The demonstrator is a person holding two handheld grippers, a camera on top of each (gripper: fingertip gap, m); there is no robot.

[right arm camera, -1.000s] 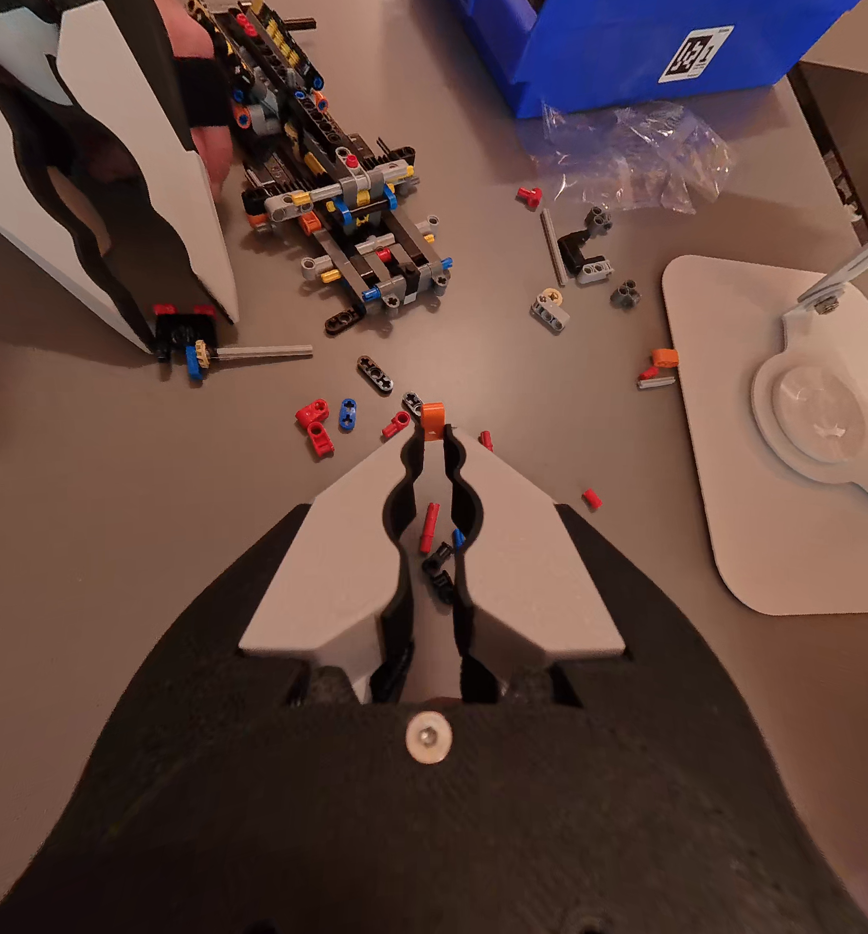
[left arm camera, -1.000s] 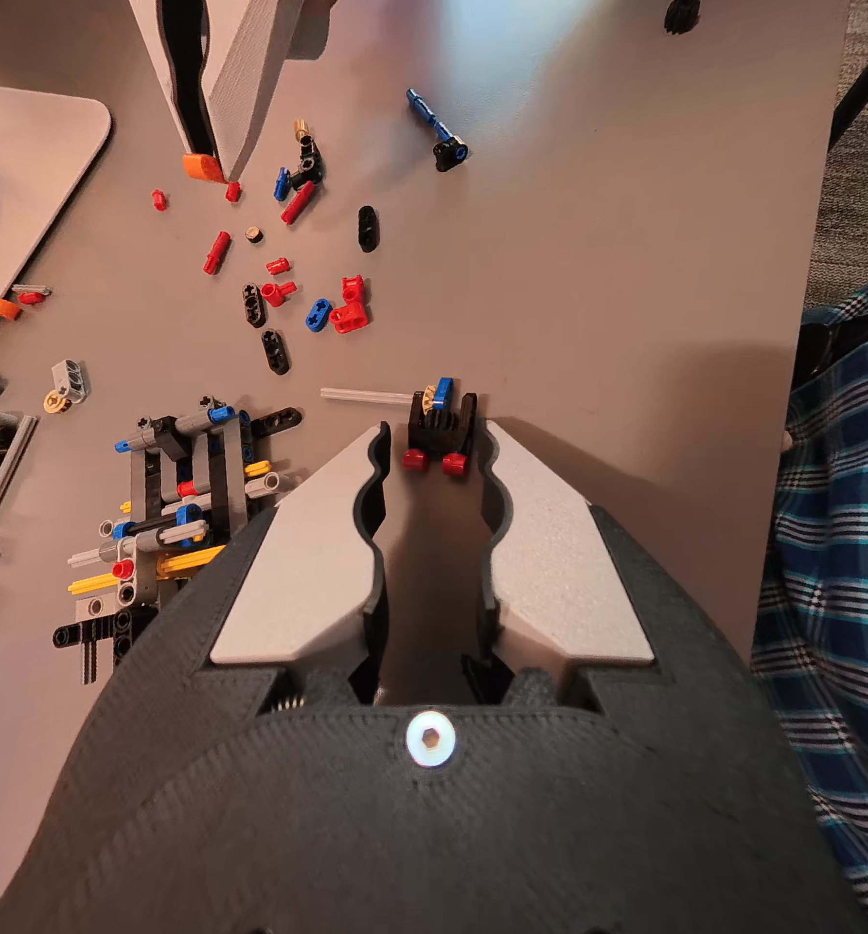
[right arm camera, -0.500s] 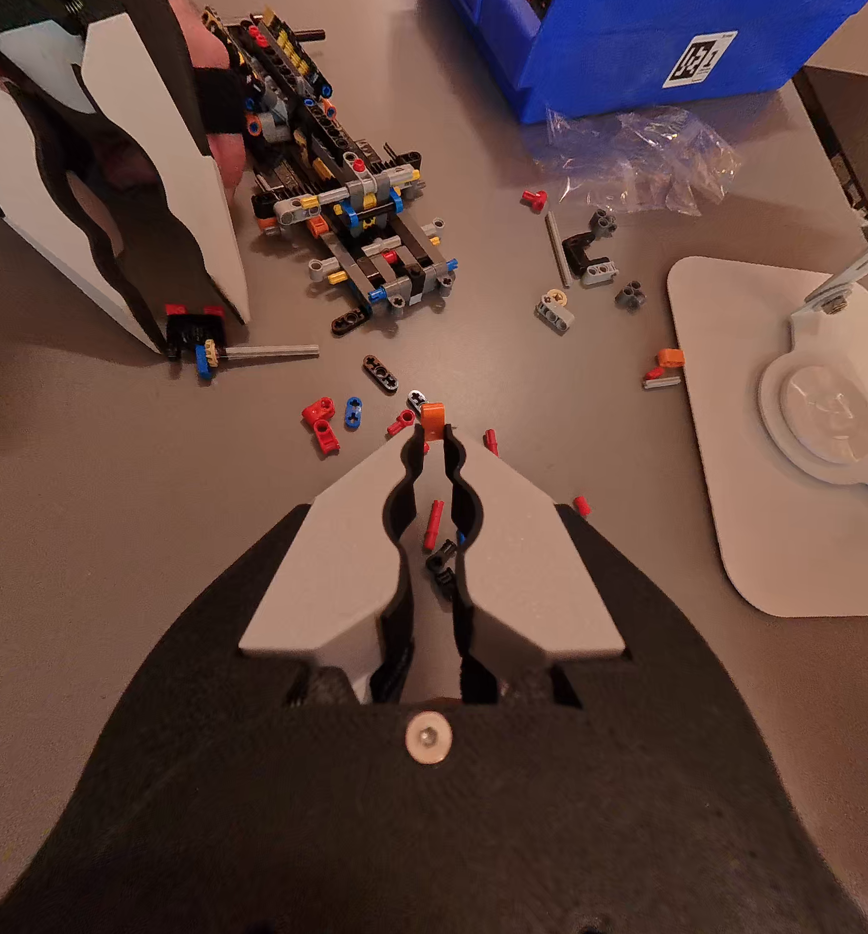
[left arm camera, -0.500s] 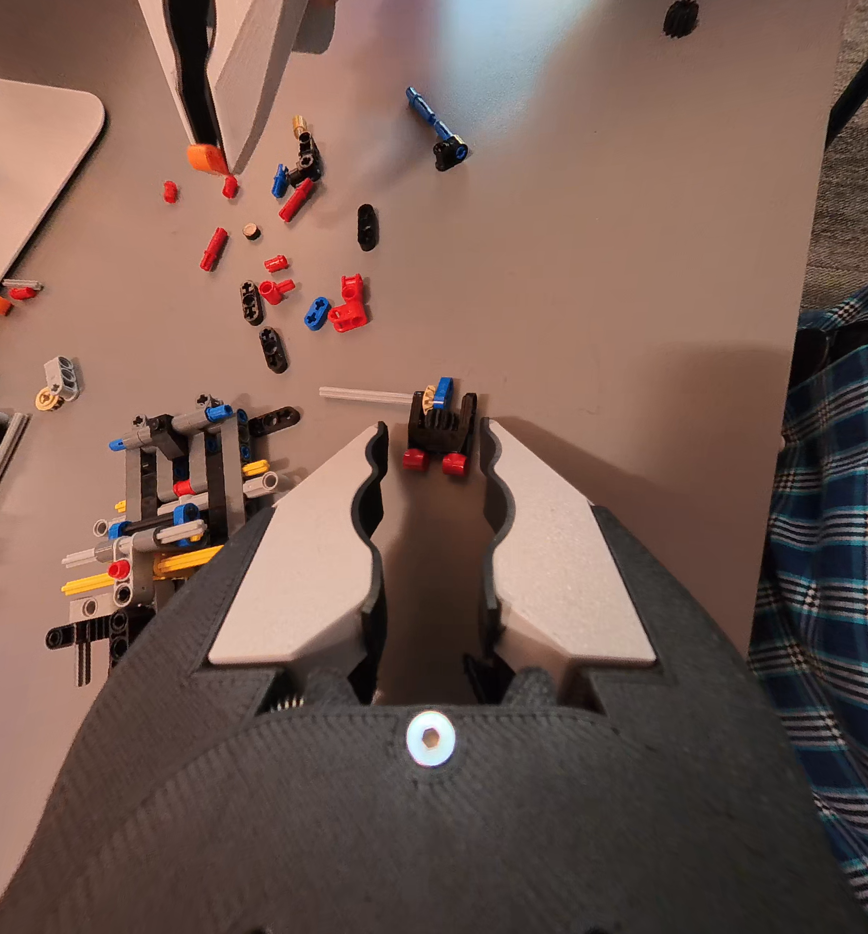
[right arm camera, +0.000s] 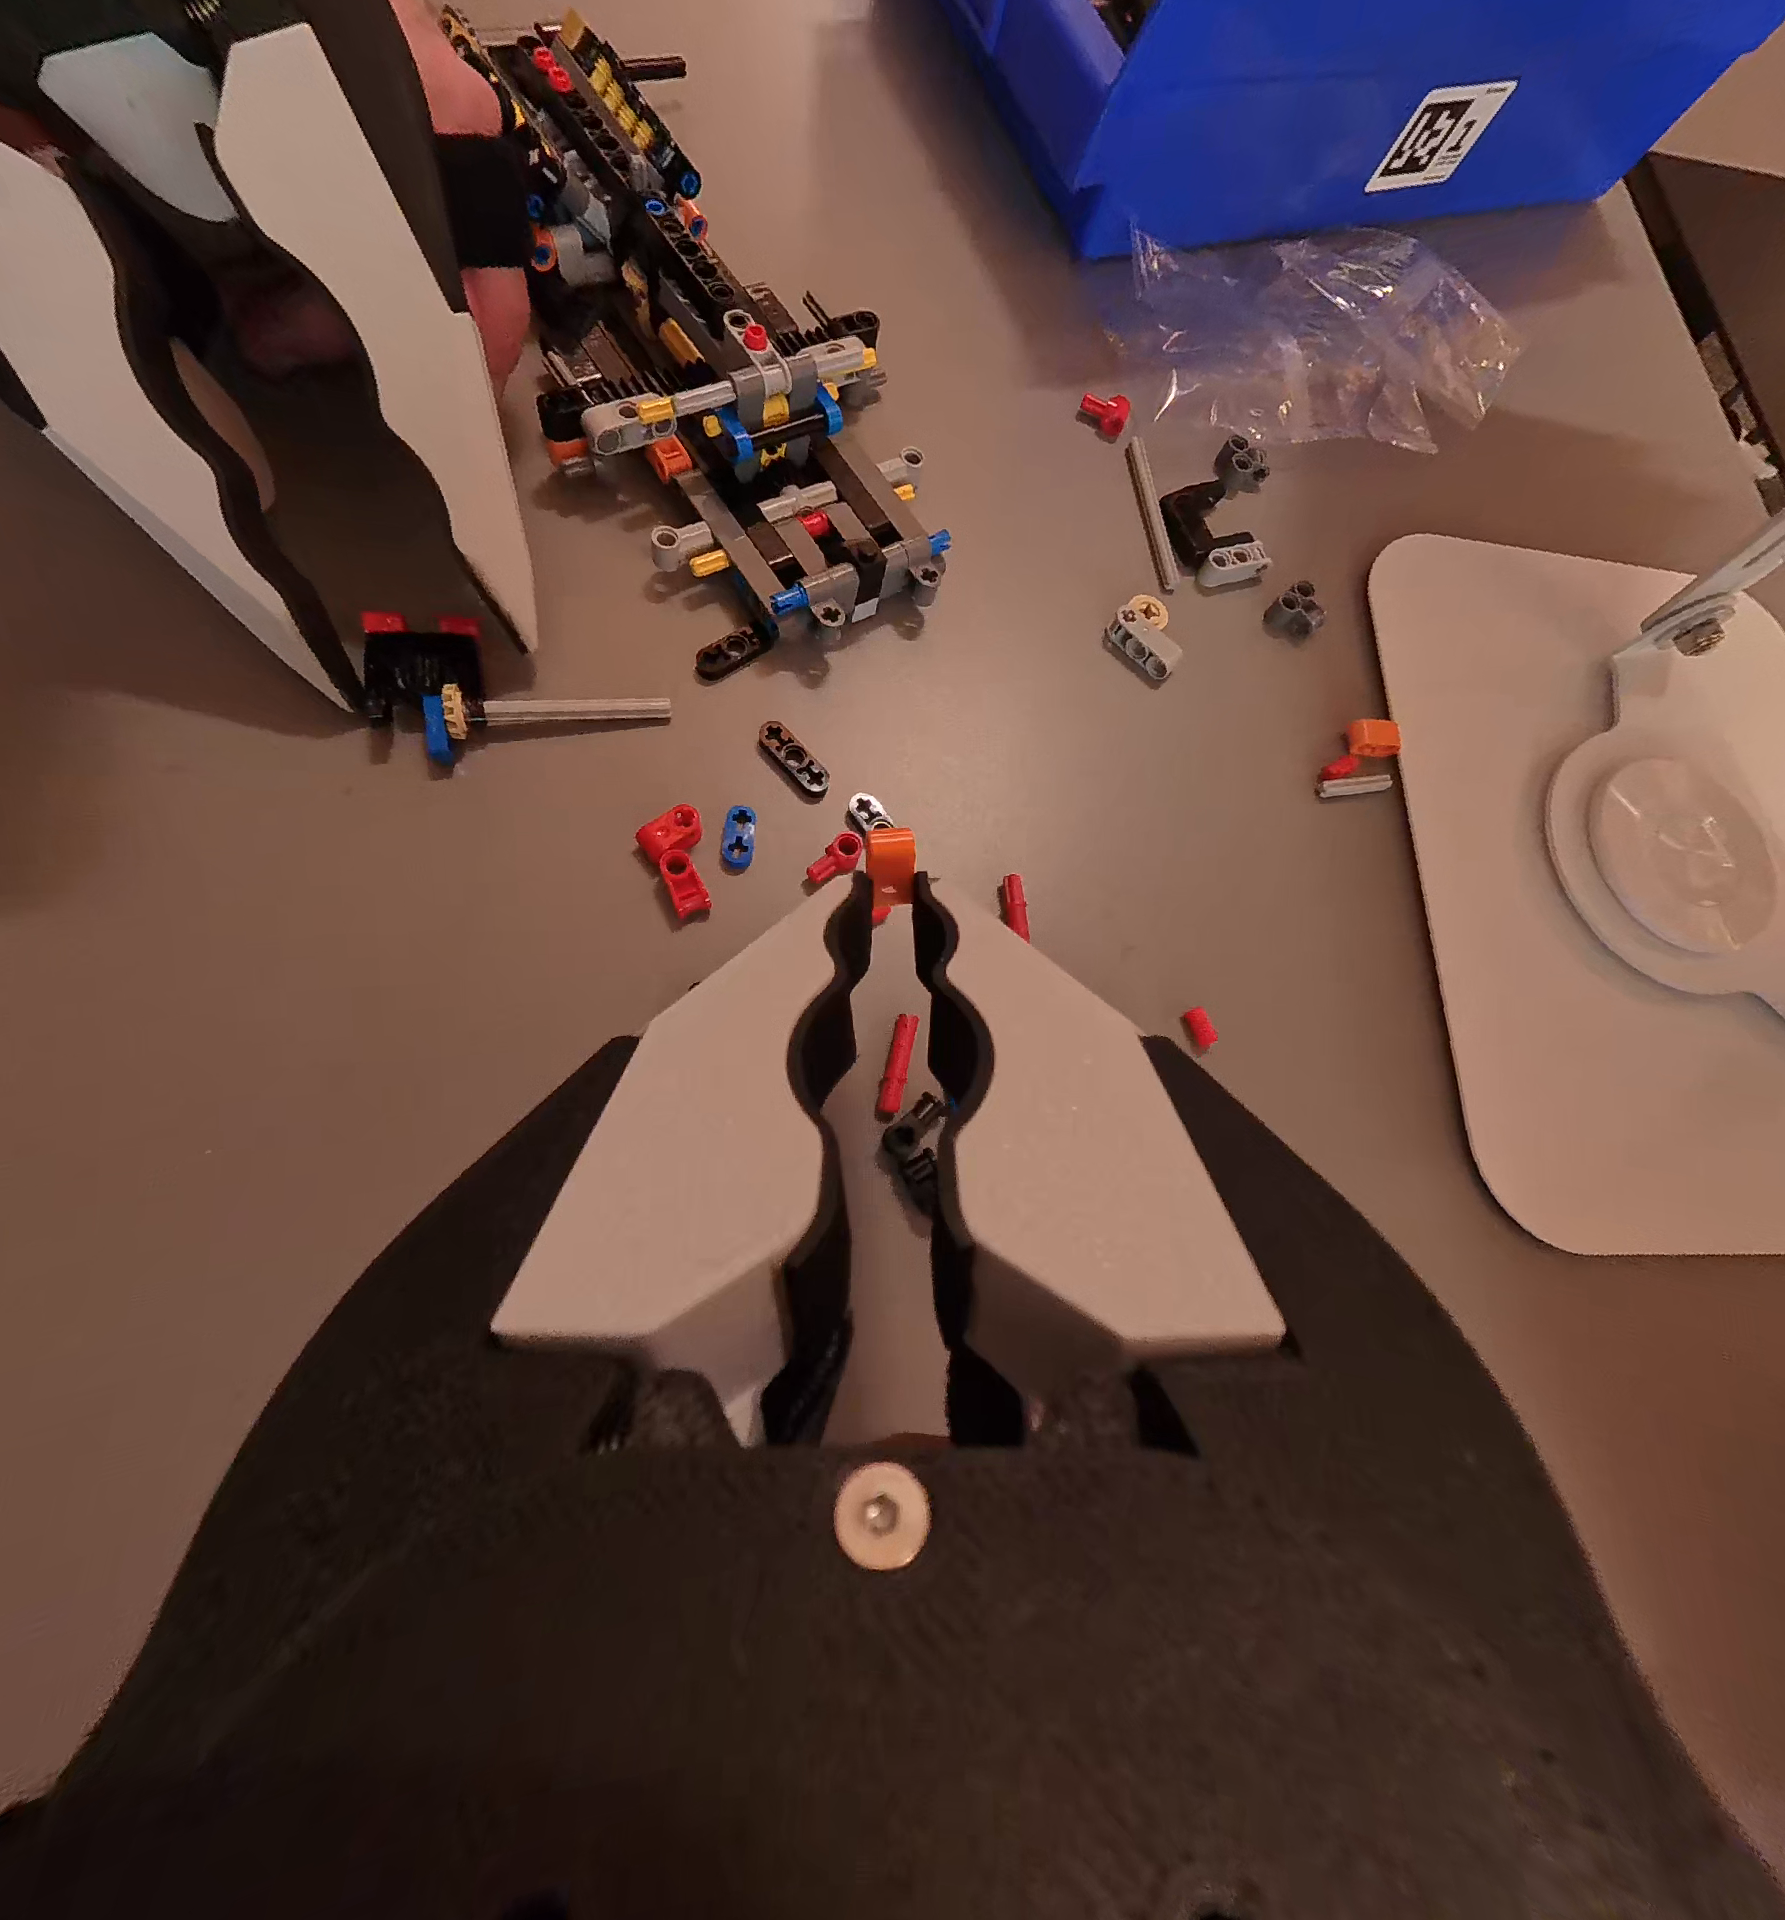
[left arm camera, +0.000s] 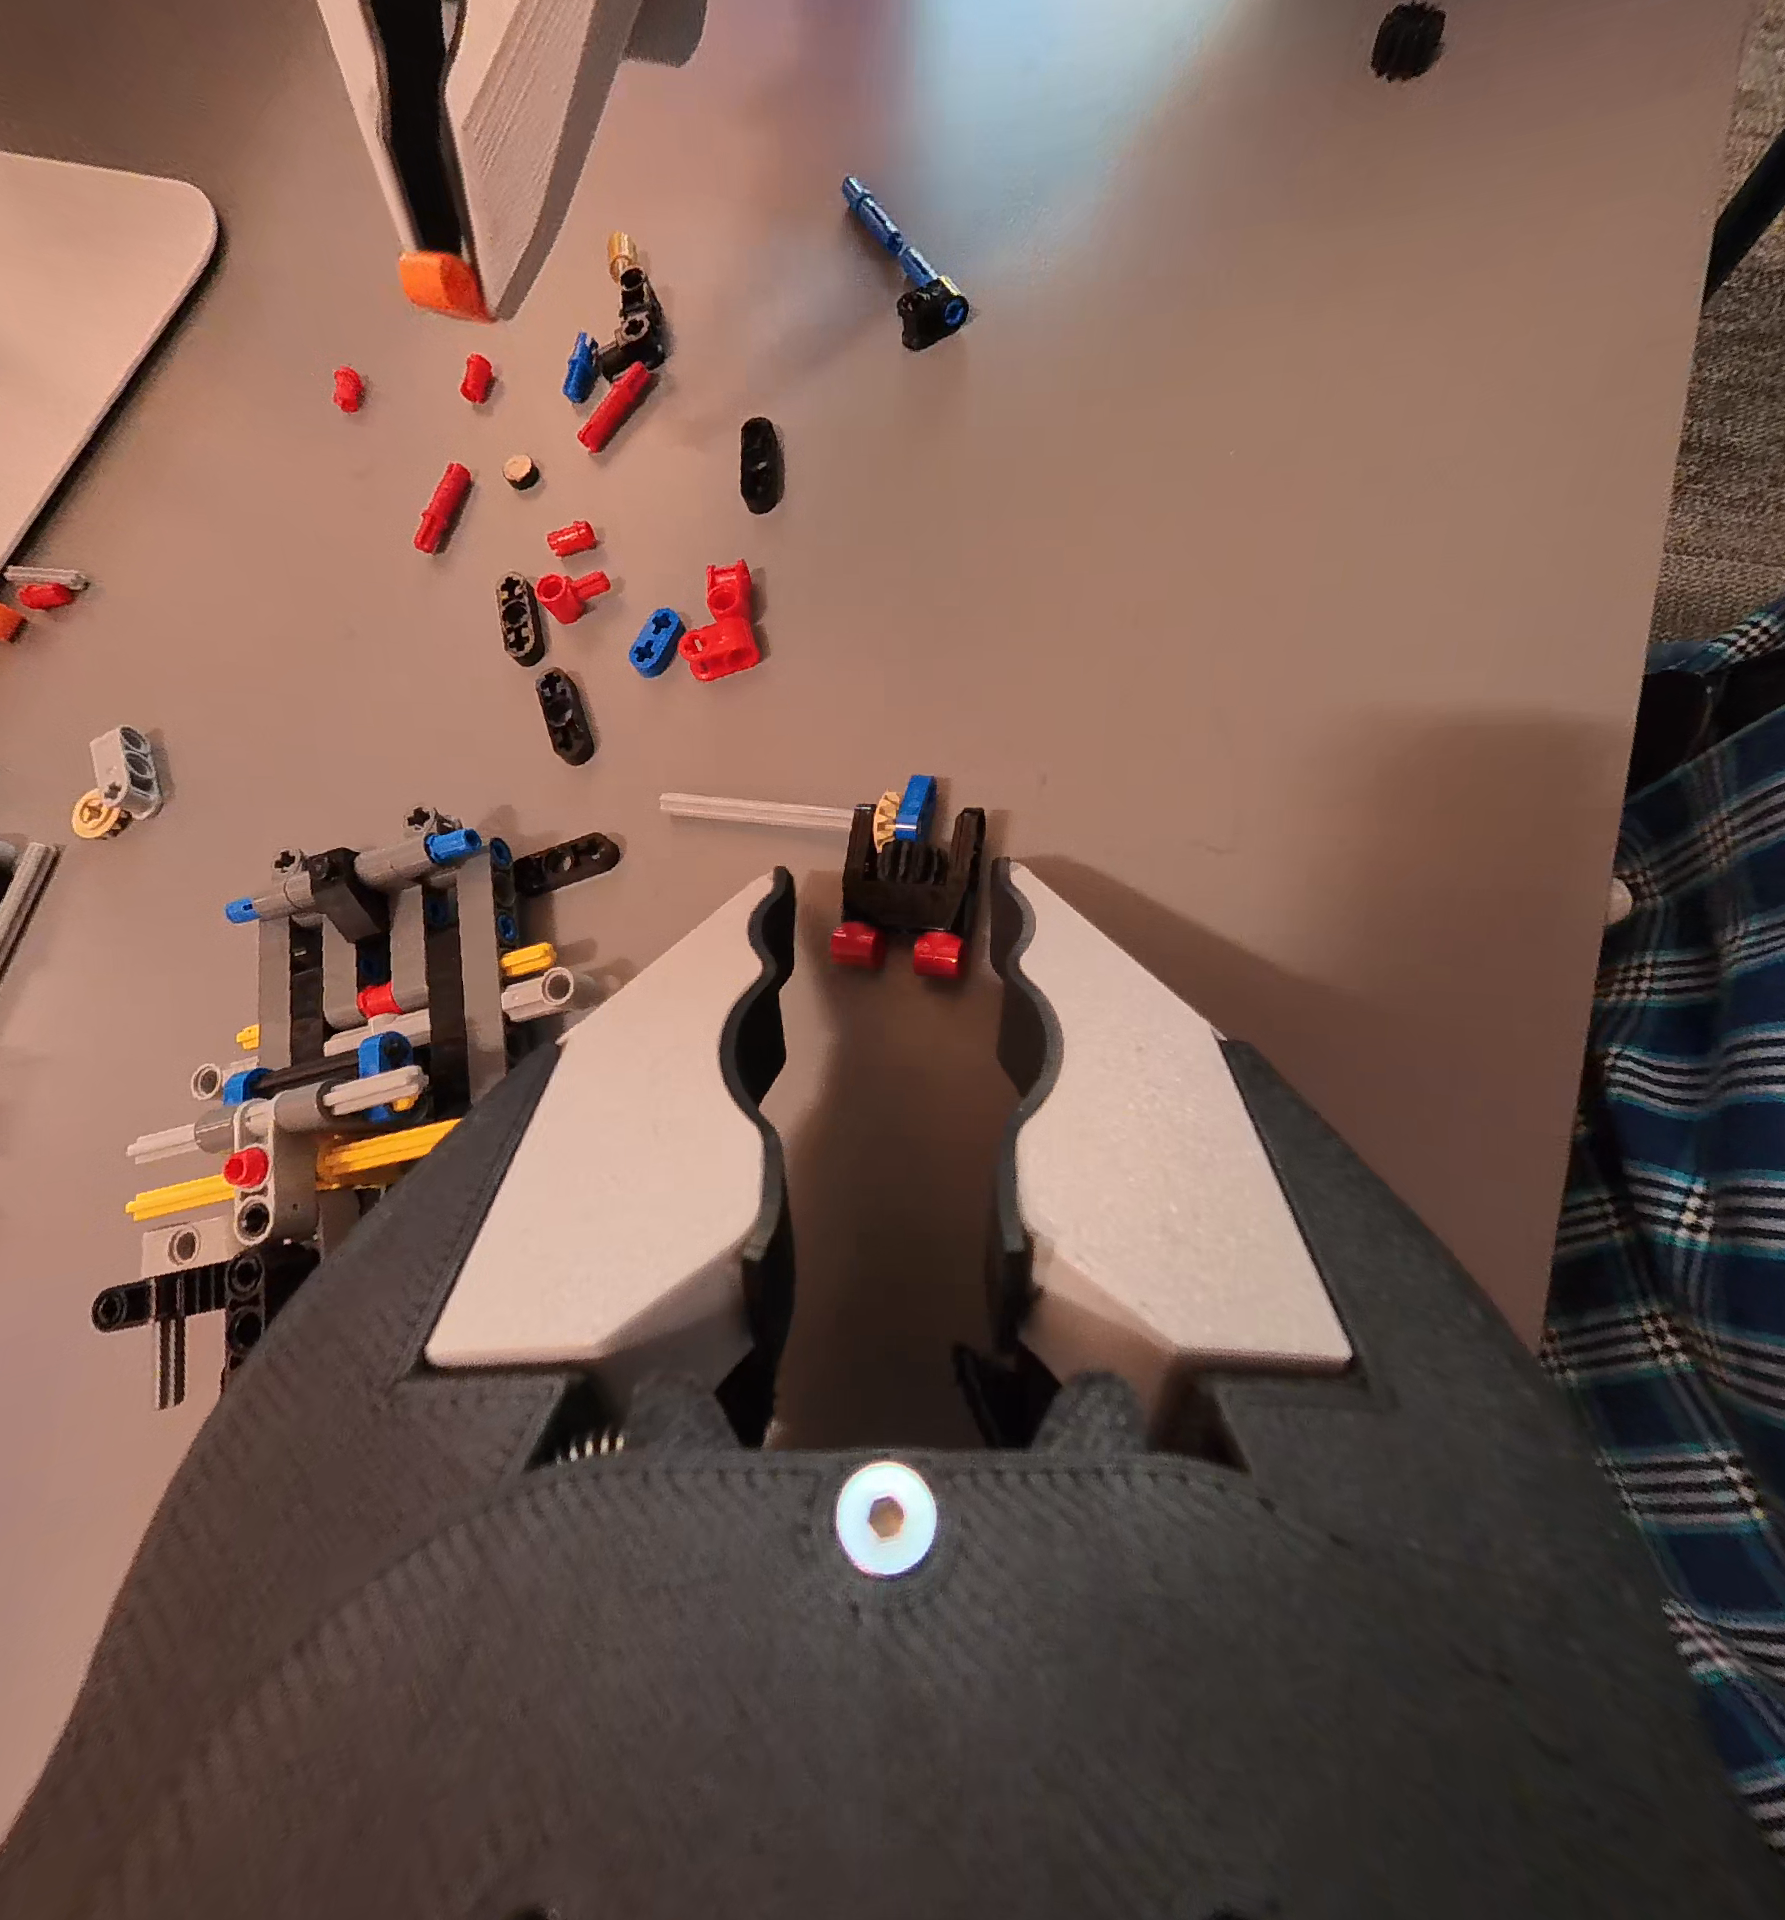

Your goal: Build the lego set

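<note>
Two claws: right claw pinches one orange piece.

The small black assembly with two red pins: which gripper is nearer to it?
Left. The left gripper is open with the small black assembly between its fingertips. The right gripper is across the table, shut on an orange piece.
</note>
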